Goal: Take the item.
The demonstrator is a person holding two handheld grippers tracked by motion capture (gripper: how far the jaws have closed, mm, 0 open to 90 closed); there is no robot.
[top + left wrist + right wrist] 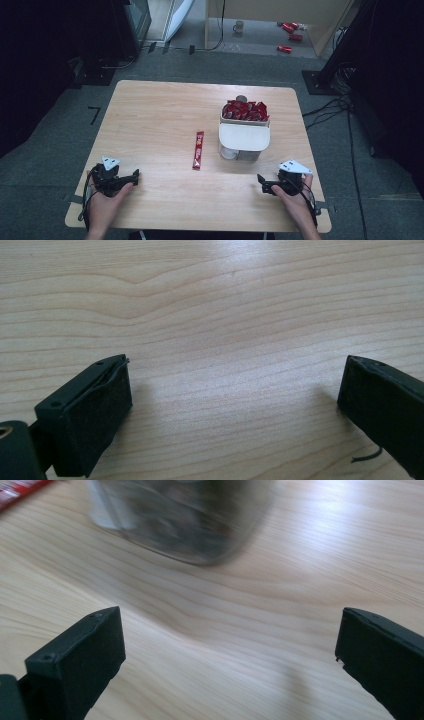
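The left gripper (134, 175) and the right gripper (260, 180) are held low over the near part of the wooden table (150, 115), both with the jaws spread wide and nothing between them. A red sachet (198, 149) is laid flat near the middle, just beside a white container (244, 137) filled with red packets (245, 110).

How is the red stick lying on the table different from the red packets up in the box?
The stick lies alone and flat on the bare table; the packets are heaped together in the open top of the white box. The stick is long and thin; the packets look shorter and crumpled in their pile. Both are red with some white marks.
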